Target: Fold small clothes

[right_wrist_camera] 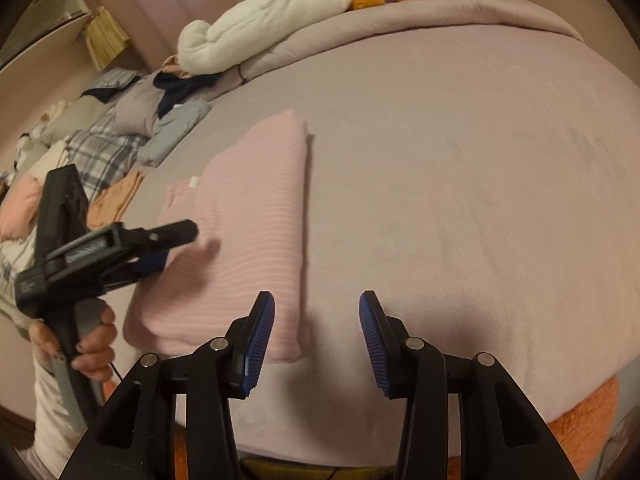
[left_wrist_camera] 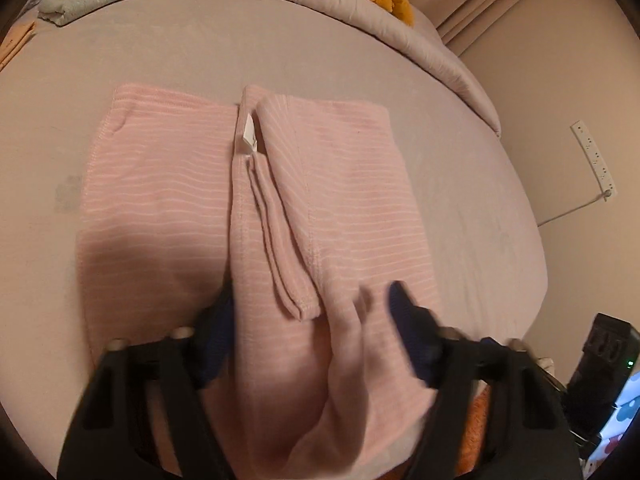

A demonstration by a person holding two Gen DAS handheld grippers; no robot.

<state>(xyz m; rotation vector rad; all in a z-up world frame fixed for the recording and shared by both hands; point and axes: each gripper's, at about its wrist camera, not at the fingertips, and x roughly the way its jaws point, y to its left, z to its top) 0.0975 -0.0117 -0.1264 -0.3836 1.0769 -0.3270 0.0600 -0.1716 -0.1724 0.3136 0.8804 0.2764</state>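
On my far left, a heap of unsorted clothes (right_wrist_camera: 104,136) waits along the bed's edge. Next comes my left gripper (left_wrist_camera: 310,308), jaws partly apart, straddling a raised ridge at the near end of the pink, white-striped knit garment (left_wrist_camera: 172,200); blur keeps me from telling whether the pads (left_wrist_camera: 400,300) press the cloth, so I can't call it a grip. I judge it is there to take that end for a fold away from me. The garment lies flat on the mauve bedsheet (right_wrist_camera: 460,180), sides already folded inward, white label (left_wrist_camera: 248,136) showing. Rightmost, my right gripper (right_wrist_camera: 318,340) hangs with its jaws parted and empty, just beside the garment's near corner, clear of the cloth.
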